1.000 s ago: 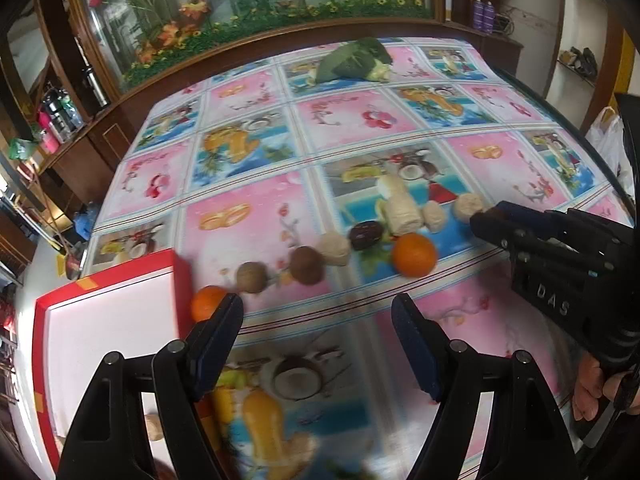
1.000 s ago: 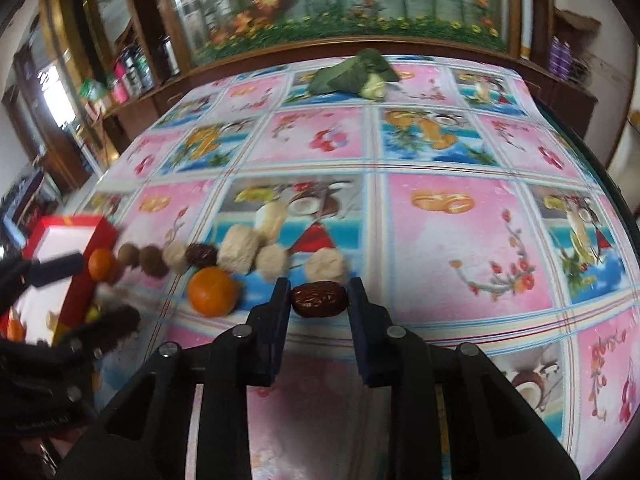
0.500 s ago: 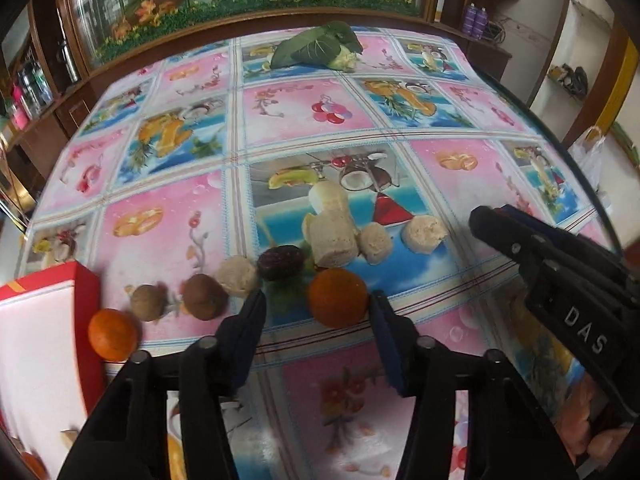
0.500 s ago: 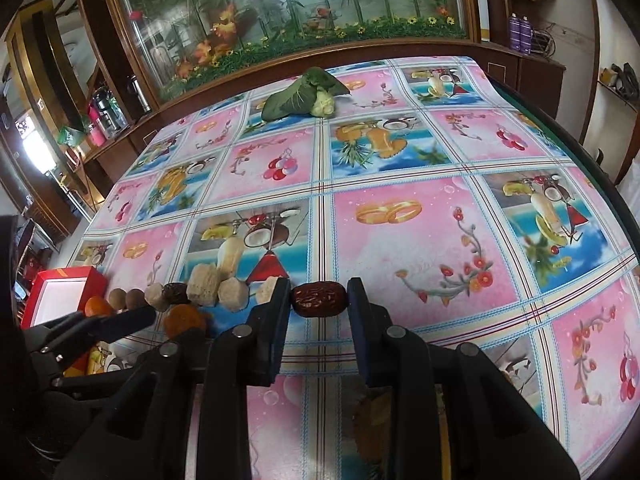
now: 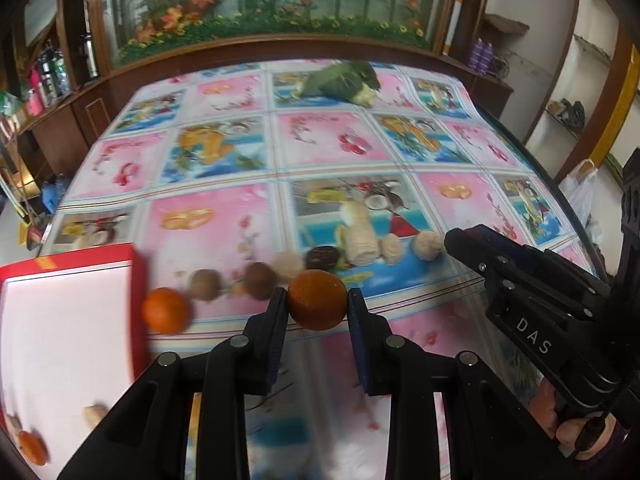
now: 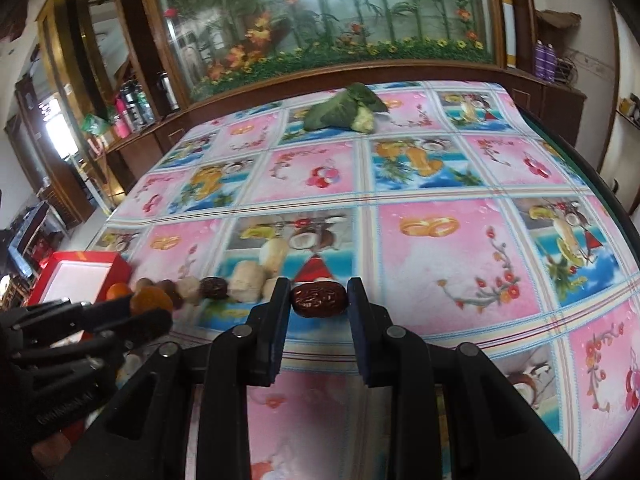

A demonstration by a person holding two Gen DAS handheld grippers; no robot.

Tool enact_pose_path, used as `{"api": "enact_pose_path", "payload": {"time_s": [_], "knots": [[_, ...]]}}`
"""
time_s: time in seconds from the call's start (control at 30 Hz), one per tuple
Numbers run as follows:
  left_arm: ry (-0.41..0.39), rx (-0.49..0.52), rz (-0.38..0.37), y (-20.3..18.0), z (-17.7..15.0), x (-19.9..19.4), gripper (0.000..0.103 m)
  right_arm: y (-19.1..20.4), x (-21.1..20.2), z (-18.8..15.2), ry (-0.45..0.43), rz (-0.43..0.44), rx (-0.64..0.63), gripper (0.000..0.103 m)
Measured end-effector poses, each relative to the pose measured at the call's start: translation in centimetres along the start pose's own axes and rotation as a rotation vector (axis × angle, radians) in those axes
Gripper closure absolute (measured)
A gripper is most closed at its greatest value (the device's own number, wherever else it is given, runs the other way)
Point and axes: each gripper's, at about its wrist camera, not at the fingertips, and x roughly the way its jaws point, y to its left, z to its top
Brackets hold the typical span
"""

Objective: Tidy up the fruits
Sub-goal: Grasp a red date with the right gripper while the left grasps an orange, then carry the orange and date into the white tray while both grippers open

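My left gripper (image 5: 317, 294) is shut on an orange (image 5: 317, 301) close above the flowered tablecloth (image 5: 320, 148). Behind it runs a row of fruits: two brown balls (image 5: 260, 275), a dark date (image 5: 323, 257) and pale pieces (image 5: 358, 236). A second orange (image 5: 166, 316) lies beside the red box (image 5: 132, 256), which holds another orange (image 5: 32, 446). My right gripper (image 6: 319, 286) is shut on a dark red date (image 6: 319, 299) and hovers right of the row. In the right wrist view the left gripper (image 6: 150, 309) shows at the left with its orange (image 6: 151, 299).
A green leafy vegetable (image 5: 344, 82) lies at the far end of the table. Wooden cabinets and a glass case with artificial flowers (image 6: 320, 20) stand behind it. The right gripper (image 5: 460, 240) and a hand (image 5: 572, 436) fill the right side of the left wrist view.
My left gripper moved right from the red box to the orange and went from open to shut on it. The right gripper kept its date and drew back from the row.
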Motion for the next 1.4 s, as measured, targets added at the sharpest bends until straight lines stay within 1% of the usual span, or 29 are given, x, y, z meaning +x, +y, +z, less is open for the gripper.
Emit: {"api": "enact_pose_path", "payload": {"time_s": [0.07, 0.13, 0.2, 0.3, 0.53, 0.63, 0.73, 0.83, 0.93, 1.13, 1.27, 1.4], "knots": [[-0.020, -0.014, 0.026, 1.3, -0.5, -1.3, 0.074, 1.4, -0.4, -0.2, -0.025, 0.018, -0.043, 0.072], [-0.039, -0.036, 0.056, 3.1, -1.1, -2.5, 0.074, 2.6, -0.7, -0.3, -0.040, 0.050, -0.054, 0.072], [-0.054, -0.061, 0.089, 4.7, -1.7, -3.5, 0.073, 3.8, -0.6, -0.5, -0.034, 0.089, -0.043, 0.072], [-0.067, -0.106, 0.135, 7.6, -3.1, -5.0, 0.074, 6.5, -0.4, -0.9, -0.026, 0.119, -0.066, 0.072], [-0.062, -0.197, 0.221, 13.3, -6.1, -7.0, 0.073, 15.4, 0.0, -2.7, 0.025, 0.248, -0.173, 0.072], [-0.064, -0.222, 0.251, 15.1, -7.0, -7.6, 0.073, 19.3, 0.1, -3.6, 0.039, 0.286, -0.232, 0.072], [-0.066, -0.245, 0.284, 16.8, -7.6, -8.0, 0.073, 22.4, 0.2, -4.5, 0.058, 0.306, -0.289, 0.072], [-0.068, -0.269, 0.298, 18.2, -8.3, -8.4, 0.073, 24.6, 0.5, -5.2, 0.077, 0.317, -0.329, 0.072], [-0.067, -0.279, 0.322, 19.2, -8.6, -8.5, 0.073, 26.0, 1.4, -5.4, 0.107, 0.300, -0.338, 0.072], [-0.048, -0.301, 0.353, 21.1, -9.2, -8.0, 0.073, 27.2, 3.6, -4.9, 0.188, 0.255, -0.333, 0.072], [-0.031, -0.306, 0.348, 21.5, -9.5, -7.5, 0.073, 27.6, 4.7, -5.1, 0.230, 0.236, -0.332, 0.072], [-0.022, -0.296, 0.342, 21.5, -9.6, -7.2, 0.073, 27.6, 5.3, -5.4, 0.251, 0.221, -0.330, 0.072]]}}
